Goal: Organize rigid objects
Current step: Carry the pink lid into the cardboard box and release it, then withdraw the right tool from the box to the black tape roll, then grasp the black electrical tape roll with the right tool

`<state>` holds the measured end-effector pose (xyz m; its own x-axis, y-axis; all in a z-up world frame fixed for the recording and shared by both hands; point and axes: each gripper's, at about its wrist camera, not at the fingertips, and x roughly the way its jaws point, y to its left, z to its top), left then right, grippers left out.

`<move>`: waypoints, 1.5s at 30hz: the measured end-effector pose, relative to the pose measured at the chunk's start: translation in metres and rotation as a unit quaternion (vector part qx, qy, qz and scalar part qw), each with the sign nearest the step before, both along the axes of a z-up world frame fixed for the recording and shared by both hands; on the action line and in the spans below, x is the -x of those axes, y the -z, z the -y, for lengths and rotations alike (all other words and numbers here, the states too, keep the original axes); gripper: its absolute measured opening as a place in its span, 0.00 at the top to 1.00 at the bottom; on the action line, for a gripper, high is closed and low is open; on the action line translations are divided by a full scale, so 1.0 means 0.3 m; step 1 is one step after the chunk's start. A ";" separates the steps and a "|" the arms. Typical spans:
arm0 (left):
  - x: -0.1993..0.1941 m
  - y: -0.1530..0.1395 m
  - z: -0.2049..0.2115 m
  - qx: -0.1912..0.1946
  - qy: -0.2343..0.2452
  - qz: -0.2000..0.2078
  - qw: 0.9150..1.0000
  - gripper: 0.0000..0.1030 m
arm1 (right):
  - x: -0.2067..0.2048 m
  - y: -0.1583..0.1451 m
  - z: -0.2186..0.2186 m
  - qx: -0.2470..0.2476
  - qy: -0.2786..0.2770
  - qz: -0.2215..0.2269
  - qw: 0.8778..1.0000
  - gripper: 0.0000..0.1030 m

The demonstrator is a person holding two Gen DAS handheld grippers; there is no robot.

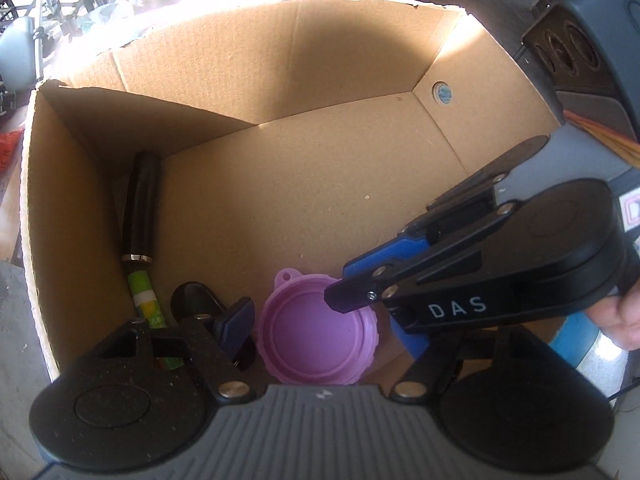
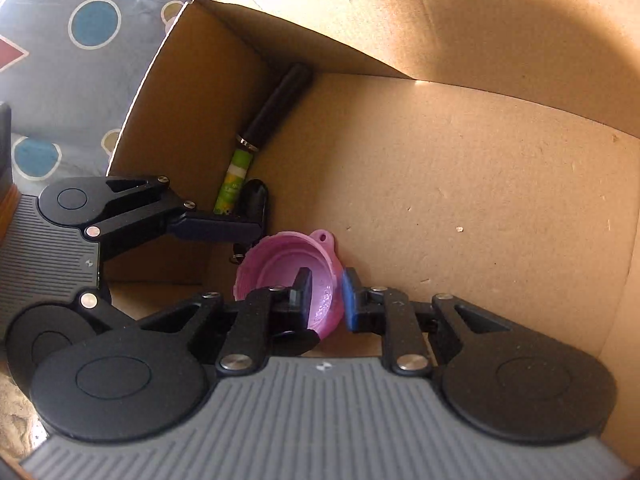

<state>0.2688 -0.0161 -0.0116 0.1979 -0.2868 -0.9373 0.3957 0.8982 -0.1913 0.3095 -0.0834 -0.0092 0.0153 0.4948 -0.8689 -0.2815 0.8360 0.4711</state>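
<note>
A purple round lid with a small tab lies in a cardboard box. In the right wrist view my right gripper straddles the rim of the lid, which stands tilted between the fingers with small gaps. In the left wrist view the right gripper reaches in from the right over the lid. My left gripper is open around the lid's near side. A black cylinder with a silver ring and a green tube lie along the left wall, and show in the right wrist view.
A small black object with a key ring lies by the left finger. The box floor is bare cardboard. Outside are a patterned grey mat, a speaker and clutter at the back.
</note>
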 end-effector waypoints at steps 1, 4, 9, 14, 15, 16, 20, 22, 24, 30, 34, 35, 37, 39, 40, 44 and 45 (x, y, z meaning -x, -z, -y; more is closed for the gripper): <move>0.001 -0.003 -0.002 0.002 -0.002 0.002 1.000 0.26 | -0.001 -0.002 0.000 -0.001 0.002 0.001 1.000 0.84; 0.003 -0.026 -0.006 0.004 -0.008 0.016 1.000 0.26 | -0.018 0.002 0.003 -0.006 0.008 0.010 1.000 0.84; 0.035 -0.101 -0.022 0.021 -0.018 0.052 0.998 0.26 | 0.010 -0.048 0.034 -0.035 0.029 0.038 0.998 0.84; 0.133 -0.232 -0.050 0.034 -0.017 0.117 0.992 0.22 | 0.096 -0.189 0.125 -0.068 0.057 0.105 0.990 0.79; 0.162 -0.263 -0.055 0.038 -0.016 0.132 0.990 0.22 | 0.126 -0.225 0.153 -0.077 0.067 0.121 0.987 0.77; 0.193 -0.293 -0.062 0.045 -0.015 0.146 0.988 0.21 | 0.165 -0.263 0.185 -0.087 0.076 0.138 0.984 0.76; 0.329 -0.378 -0.094 0.074 -0.018 0.189 0.979 0.15 | 0.342 -0.387 0.316 -0.109 0.109 0.201 0.967 0.72; 0.404 -0.389 -0.093 0.076 -0.021 0.208 0.975 0.14 | 0.439 -0.437 0.383 -0.113 0.120 0.228 0.960 0.70; 0.472 -0.380 -0.093 0.079 -0.024 0.220 0.972 0.12 | 0.544 -0.460 0.426 -0.115 0.130 0.248 0.953 0.69; 0.623 -0.225 -0.055 0.085 -0.024 0.212 0.973 0.08 | 0.794 -0.369 0.455 -0.114 0.150 0.252 0.949 0.62; 0.663 -0.093 -0.008 0.066 -0.022 0.180 0.981 0.08 | 0.858 -0.201 0.356 -0.103 0.151 0.233 0.955 0.61; 0.668 -0.059 0.007 0.048 -0.024 0.177 0.983 0.08 | 0.864 -0.164 0.331 -0.097 0.151 0.228 0.957 0.61; 0.677 -0.014 0.032 0.018 -0.025 0.178 0.983 0.08 | 0.867 -0.101 0.284 -0.084 0.147 0.220 0.961 0.61; 0.682 0.024 0.057 -0.007 -0.018 0.185 0.983 0.09 | 0.859 -0.042 0.218 -0.065 0.140 0.214 0.965 0.61; 0.683 0.035 0.067 -0.018 -0.016 0.188 0.982 0.09 | 0.842 -0.021 0.185 -0.058 0.135 0.212 0.966 0.61; 0.689 0.082 0.108 -0.056 -0.002 0.196 0.979 0.15 | 0.807 0.028 0.115 -0.043 0.122 0.202 0.971 0.61; 0.689 0.092 0.115 -0.060 0.000 0.197 0.979 0.17 | 0.803 0.037 0.107 -0.040 0.119 0.202 0.971 0.61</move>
<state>0.0623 -0.0505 -0.0391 0.5506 -0.1789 -0.8154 0.4172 0.9050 0.0831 0.0687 -0.1154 -0.0203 0.4687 0.5013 -0.7274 -0.2602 0.8652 0.4286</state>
